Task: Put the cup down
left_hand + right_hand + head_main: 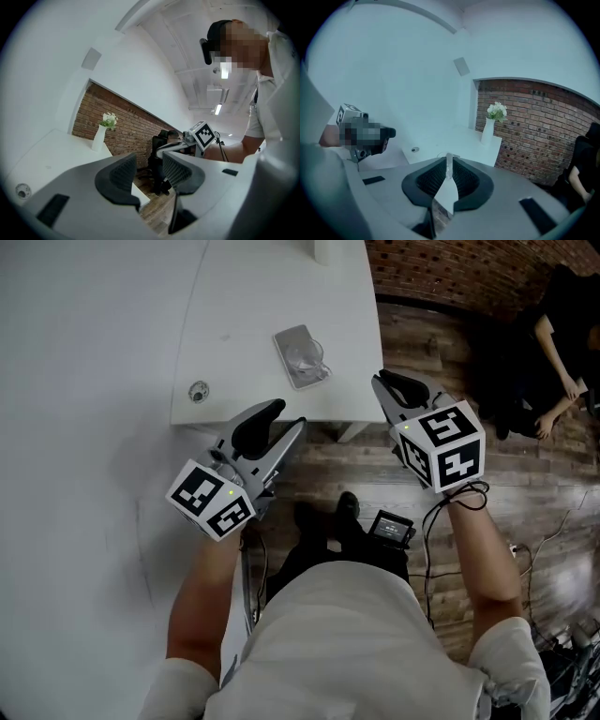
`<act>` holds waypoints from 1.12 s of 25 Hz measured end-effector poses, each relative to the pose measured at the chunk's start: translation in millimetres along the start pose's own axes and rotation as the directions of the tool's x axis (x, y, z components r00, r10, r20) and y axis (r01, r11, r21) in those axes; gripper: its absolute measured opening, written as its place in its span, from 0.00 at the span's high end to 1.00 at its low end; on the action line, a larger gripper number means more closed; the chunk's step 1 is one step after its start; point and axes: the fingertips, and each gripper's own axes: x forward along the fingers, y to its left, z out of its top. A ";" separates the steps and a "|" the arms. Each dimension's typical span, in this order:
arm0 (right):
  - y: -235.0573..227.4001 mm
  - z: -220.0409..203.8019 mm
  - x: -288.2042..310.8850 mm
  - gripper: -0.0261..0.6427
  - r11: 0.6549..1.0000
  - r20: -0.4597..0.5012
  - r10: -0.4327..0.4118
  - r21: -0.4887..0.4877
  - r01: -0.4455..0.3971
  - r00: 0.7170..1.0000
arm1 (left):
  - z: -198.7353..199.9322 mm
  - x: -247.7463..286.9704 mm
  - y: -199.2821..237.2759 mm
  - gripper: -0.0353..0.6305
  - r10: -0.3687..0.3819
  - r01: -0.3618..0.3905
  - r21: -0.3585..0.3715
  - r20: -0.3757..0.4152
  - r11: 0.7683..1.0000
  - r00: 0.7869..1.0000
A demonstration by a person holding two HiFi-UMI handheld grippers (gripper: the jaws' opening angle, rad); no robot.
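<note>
The left gripper has its jaws well apart. Nothing is between the ribbed black pads, only the floor and the room beyond. The right gripper has its jaws close together. Only a thin slit is left between the pads, and nothing is caught in it.

In the head view both grippers hang in the air at the near edge of the white table, each in one of the person's hands. The left gripper is over the table's near corner. The right gripper is just off the table's right side, above the wooden floor. Neither touches anything.

The cup is on the table, between the two grippers and a little beyond their tips. It looks like clear glass, though its shape is hard to make out from above. It sits on a flat grey slab near the table's front edge. A small round fitting lies on the tabletop to the left, well apart from the cup.

At the far end of the table a white vase with pale flowers stands before a brick wall. A person in dark clothes sits off to the right.
</note>
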 end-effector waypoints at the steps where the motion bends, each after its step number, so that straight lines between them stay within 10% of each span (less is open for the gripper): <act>1: -0.1 2.0 -4.7 0.88 1.000 0.010 -0.004 0.004 0.004 1.000 | 2.7 -1.2 -2.5 0.68 -0.004 0.004 -0.001 0.005 1.000 1.000; 28: 34.7 11.5 -106.3 0.92 0.994 0.171 -0.061 0.098 0.045 0.983 | 22.3 -44.4 -75.3 0.68 -0.071 0.073 -0.032 0.061 0.997 0.996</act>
